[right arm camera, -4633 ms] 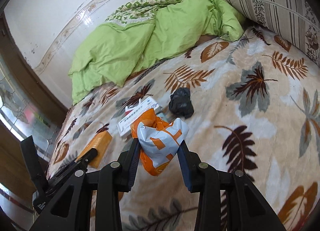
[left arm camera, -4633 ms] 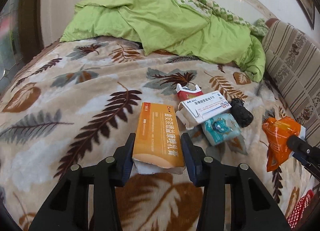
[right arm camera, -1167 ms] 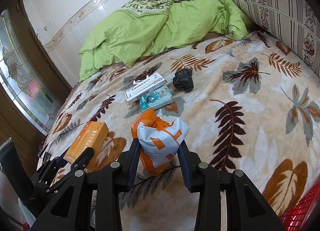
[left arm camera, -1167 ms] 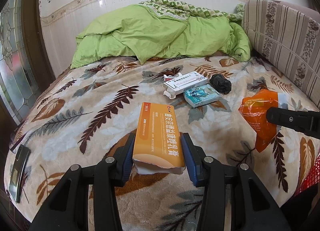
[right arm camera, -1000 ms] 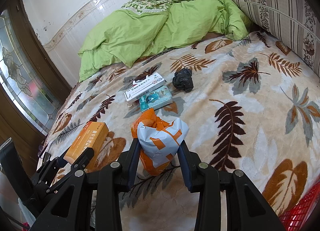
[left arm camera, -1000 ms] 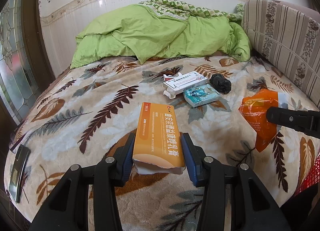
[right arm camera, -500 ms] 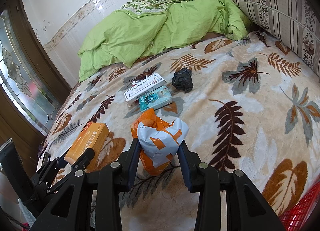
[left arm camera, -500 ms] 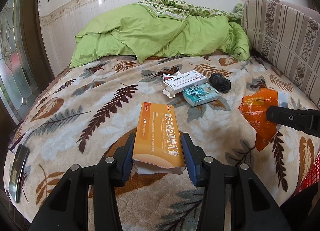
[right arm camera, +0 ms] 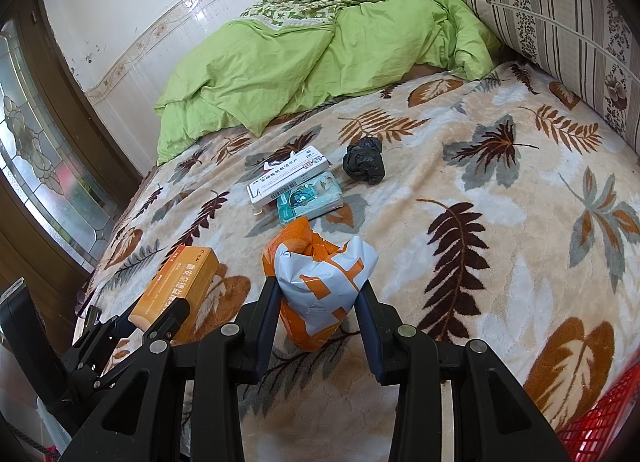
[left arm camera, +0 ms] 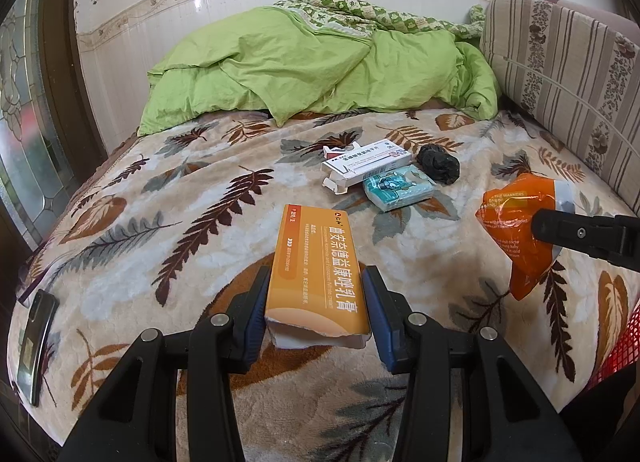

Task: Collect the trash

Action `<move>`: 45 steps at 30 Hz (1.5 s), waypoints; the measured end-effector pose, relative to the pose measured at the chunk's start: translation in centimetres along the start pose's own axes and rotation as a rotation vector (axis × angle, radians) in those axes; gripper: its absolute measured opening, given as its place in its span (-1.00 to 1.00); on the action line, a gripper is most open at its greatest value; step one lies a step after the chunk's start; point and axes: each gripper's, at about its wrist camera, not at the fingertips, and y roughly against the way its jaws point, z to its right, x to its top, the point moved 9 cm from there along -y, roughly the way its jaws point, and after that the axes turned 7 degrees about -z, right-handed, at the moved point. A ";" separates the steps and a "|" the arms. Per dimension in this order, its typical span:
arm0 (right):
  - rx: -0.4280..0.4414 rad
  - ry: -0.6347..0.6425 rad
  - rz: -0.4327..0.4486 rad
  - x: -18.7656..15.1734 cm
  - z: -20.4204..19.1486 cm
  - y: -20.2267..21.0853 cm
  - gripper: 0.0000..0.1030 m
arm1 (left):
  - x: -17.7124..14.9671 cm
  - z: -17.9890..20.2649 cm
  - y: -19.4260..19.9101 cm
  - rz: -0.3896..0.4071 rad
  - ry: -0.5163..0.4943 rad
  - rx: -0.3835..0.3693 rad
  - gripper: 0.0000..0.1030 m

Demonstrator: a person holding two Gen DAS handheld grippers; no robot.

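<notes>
Item: left gripper [left arm camera: 316, 308] clenching orange box [left arm camera: 316, 266], right gripper [right arm camera: 316, 308] clenching crumpled wrapper [right arm camera: 320, 282]; both should be keeping firm grips while carrying toward red basket [right arm camera: 600, 426], right of the wrapper.

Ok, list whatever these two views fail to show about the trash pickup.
- Red basket: cut off by both views' bottom-right edge; contents unseen.
- Red pack: left view, mostly hidden behind the white box.
- Black bag: crumpled; contents unseen.
</notes>
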 end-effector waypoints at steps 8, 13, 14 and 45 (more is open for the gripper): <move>0.000 0.000 0.001 0.0 0.0 0.0 -0.22 | 0.0 0.1 0.1 -0.001 -0.002 -0.001 -0.15; -0.001 -0.003 0.004 0.1 0.2 0.1 -0.22 | -0.1 0.3 0.1 -0.001 -0.001 -0.003 -0.15; -0.001 -0.005 0.006 0.1 0.2 0.2 -0.22 | 0.0 0.3 0.0 -0.002 -0.001 -0.006 -0.15; -0.330 -0.460 0.213 -12.3 26.3 27.0 -0.09 | -5.7 32.2 15.8 -0.115 -0.517 -0.765 -0.01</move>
